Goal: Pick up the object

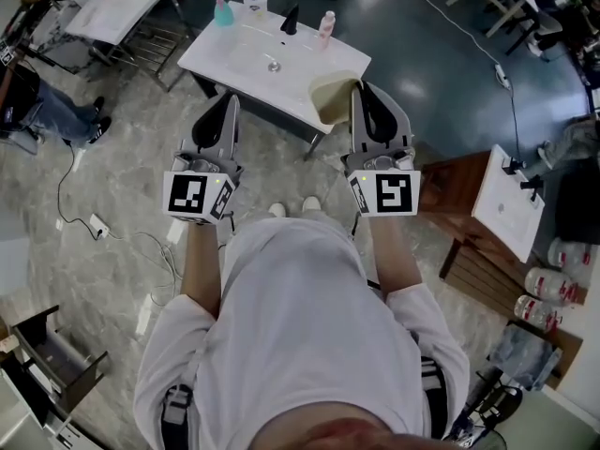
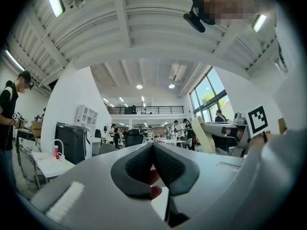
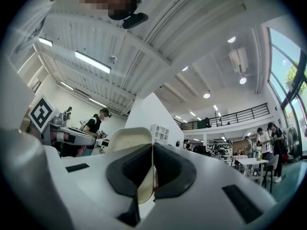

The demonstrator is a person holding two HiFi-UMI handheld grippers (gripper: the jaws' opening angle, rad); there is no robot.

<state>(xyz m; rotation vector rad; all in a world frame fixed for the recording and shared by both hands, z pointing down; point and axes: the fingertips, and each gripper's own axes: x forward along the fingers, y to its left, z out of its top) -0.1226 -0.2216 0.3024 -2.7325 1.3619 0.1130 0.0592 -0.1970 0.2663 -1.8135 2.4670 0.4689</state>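
Right gripper [image 1: 360, 90] is clamped on the rim of a cream, rounded-square plastic dish [image 1: 330, 98]. The dish is held on edge at the near right corner of the white washbasin counter [image 1: 234, 59]. Left gripper [image 1: 230, 103] is pinched closed with nothing in it, by the counter's near edge.

No legible text, label or number anywhere.

Glossy white sink counter [image 1: 234, 50], smooth cream plastic dish [image 1: 330, 97] at its near corner, matt grey plastic right gripper [image 1: 359, 87] with dark rubbery pads [image 3: 125, 172], polished marble-look floor [image 1: 141, 157] beneath the counter, brown wood cabinet [image 1: 448, 190] to its right.
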